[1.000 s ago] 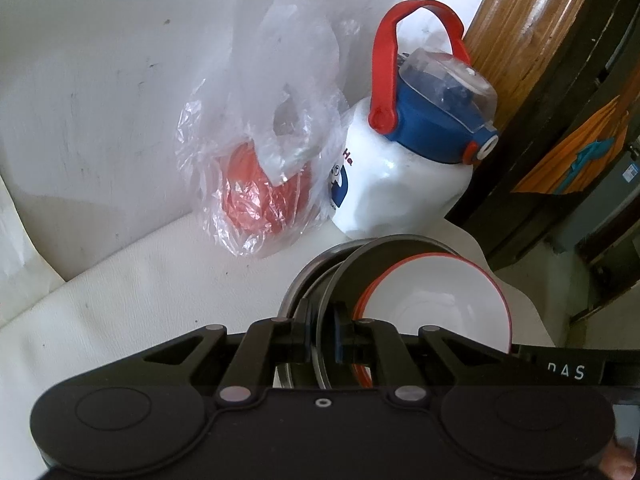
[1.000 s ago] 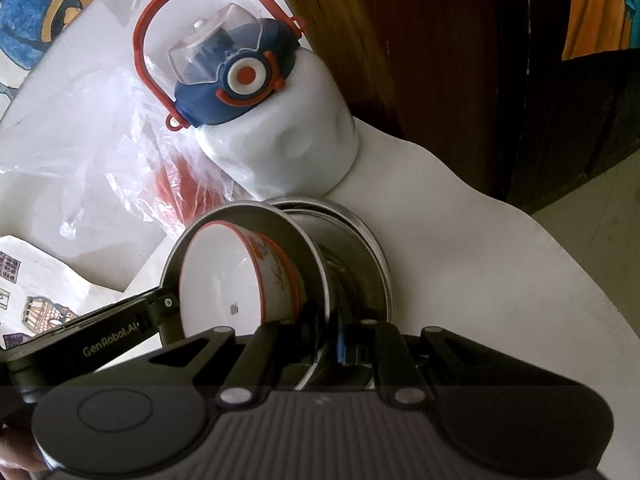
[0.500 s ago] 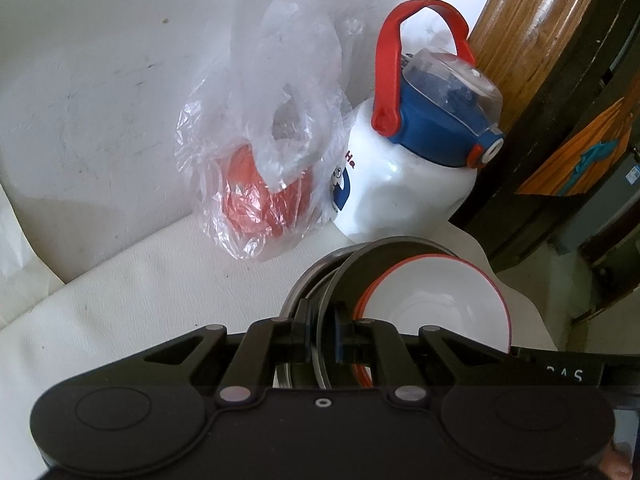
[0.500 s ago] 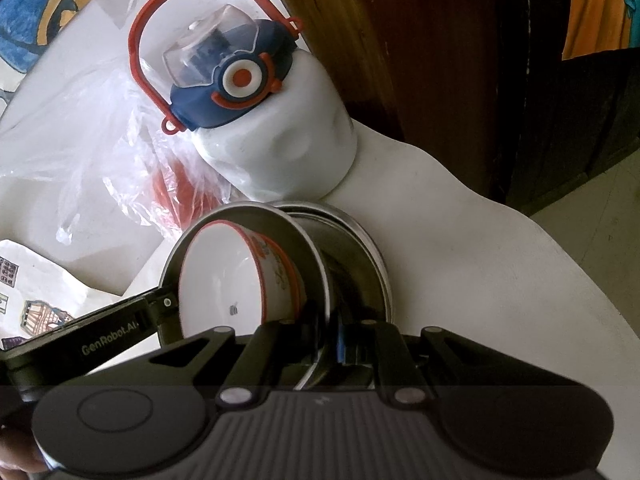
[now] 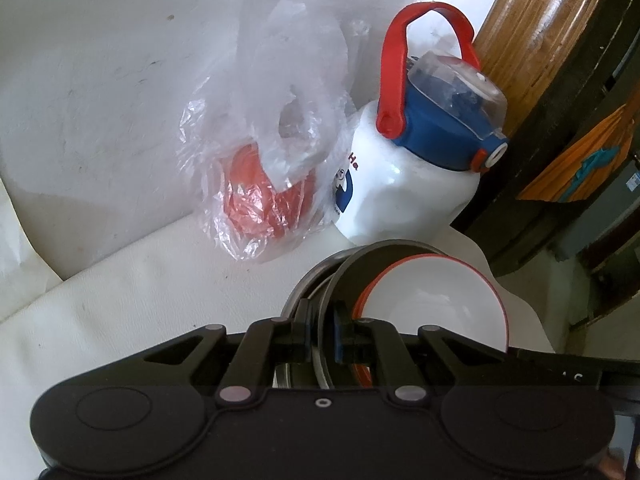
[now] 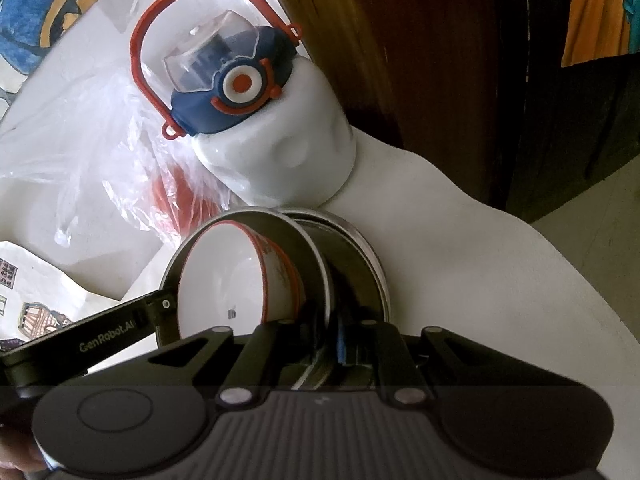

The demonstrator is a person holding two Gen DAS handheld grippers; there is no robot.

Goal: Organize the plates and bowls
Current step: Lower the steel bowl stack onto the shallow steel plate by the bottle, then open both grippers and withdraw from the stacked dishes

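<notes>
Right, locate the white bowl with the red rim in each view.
Left wrist: white bowl, lower right, inside the dark plate that the left tool grips.
Right wrist: bowl, lower left of centre, tilted on edge.
Shared landmark: white jug behind the bowl.

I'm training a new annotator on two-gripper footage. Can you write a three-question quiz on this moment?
1. True or false: the white bowl sits inside the steel plate.
2. What stands just behind the dishes? A) a kettle B) a white bottle with a blue lid C) a pan
3. What does the left gripper clamp?

Key
1. True; the red-rimmed bowl is tipped on its side within it.
2. B
3. The steel plate's rim, as does the right gripper.
</notes>
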